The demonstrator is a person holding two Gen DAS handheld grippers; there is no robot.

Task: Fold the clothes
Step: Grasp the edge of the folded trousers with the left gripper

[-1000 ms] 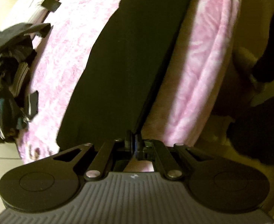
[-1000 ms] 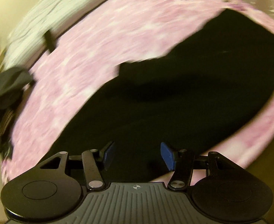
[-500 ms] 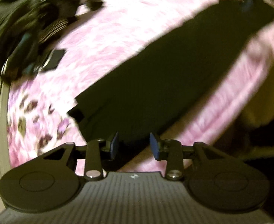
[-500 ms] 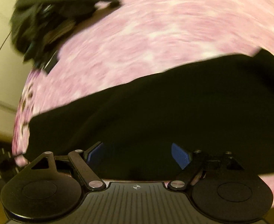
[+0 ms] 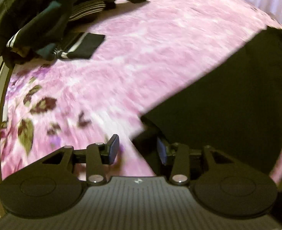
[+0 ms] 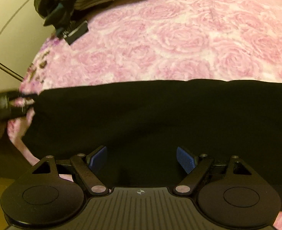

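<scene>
Both tools hang empty over a black garment [image 6: 160, 115] lying flat on the pink bedspread [image 6: 179, 44] — the left tool [image 5: 136, 149], its jaws just opening, at a corner; the right tool [image 6: 141, 159] wide — apparently poised for the next fold.

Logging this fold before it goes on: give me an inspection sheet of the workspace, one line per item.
Surface: pink rose-patterned blanket.
Job's things: black garment lying flat along the near edge.
Clutter: heap of dark clothes at the far left; small striped folded piece beside it.
Grippers: left gripper open over the garment's corner, jaws just opening; right gripper open above the garment, nothing gripped.
Cables: nothing seen.
Surroundings: pale wall at the left.
</scene>
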